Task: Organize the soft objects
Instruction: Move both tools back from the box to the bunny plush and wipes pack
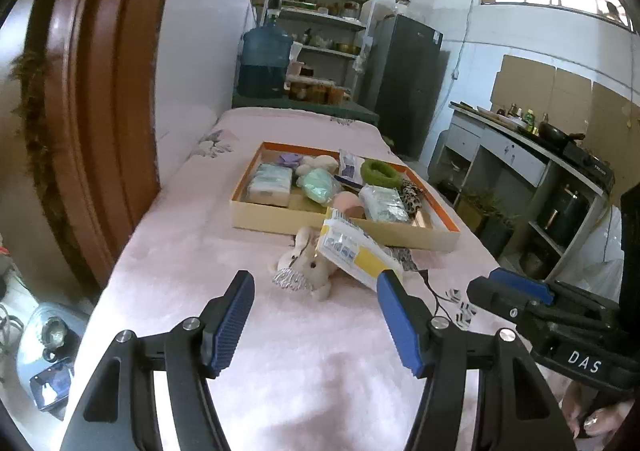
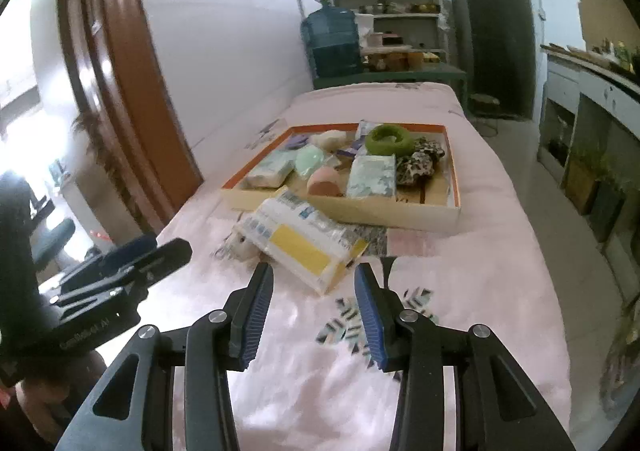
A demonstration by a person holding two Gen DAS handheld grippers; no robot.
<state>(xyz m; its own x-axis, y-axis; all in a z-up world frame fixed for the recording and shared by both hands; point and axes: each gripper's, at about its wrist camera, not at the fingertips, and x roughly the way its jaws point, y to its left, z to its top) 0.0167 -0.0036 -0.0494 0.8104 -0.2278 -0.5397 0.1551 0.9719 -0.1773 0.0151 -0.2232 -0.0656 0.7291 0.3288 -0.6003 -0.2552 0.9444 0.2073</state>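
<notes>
On the pink bedcover lies a white and yellow tissue pack, leaning over a small beige plush toy. Behind them stands a shallow orange-rimmed box holding several soft items: tissue packs, a green ring, a mint pouch, a pink sponge and a leopard-print cloth. My left gripper is open, short of the plush toy, nothing between its fingers. My right gripper stands open just before the tissue pack's near end, not touching it.
A brown wooden door frame rises at the left. A blue water jug, shelves and a dark fridge stand beyond the bed's far end. A kitchen counter runs along the right. Bare pink cover lies below both grippers.
</notes>
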